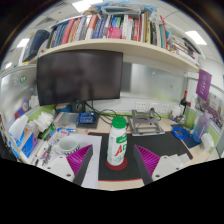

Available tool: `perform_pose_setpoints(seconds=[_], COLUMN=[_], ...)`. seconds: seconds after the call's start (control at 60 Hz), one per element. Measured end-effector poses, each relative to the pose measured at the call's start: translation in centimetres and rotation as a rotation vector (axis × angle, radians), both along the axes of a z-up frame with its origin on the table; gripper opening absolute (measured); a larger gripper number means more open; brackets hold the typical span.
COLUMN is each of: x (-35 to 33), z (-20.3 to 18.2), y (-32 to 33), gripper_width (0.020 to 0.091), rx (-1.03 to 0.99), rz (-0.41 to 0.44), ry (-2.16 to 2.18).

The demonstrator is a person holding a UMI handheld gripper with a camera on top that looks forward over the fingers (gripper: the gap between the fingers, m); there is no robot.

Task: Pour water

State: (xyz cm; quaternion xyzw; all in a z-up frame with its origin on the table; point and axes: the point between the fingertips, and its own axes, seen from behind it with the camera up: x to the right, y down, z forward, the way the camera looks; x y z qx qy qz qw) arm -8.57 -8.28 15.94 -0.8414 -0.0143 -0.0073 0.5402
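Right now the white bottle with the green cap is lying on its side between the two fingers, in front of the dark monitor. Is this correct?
Not quite. In the gripper view the white bottle stands upright on the desk, green cap on top, not on its side. The rest holds: it is between the gripper fingers, which are open with a gap at each side, and the dark monitor is behind it.

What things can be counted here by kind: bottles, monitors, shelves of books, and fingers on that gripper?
Bottles: 1, the bottle standing between the fingers, gaps at both sides
Monitors: 1, the monitor beyond it
Book shelves: 1, the shelf above the monitor
Gripper fingers: 2, open
Total: 5
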Motion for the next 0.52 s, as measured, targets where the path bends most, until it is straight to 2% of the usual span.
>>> perform_pose_setpoints(seconds=[0.283,0.517], x=[2.2,2.1], z=[5.6,8.2], y=[-1.7,-1.7], gripper_width=[0.0837,0.0836], rx=[0.074,0.117], rz=[-0.107,-0.136], ry=[-0.024,0.005])
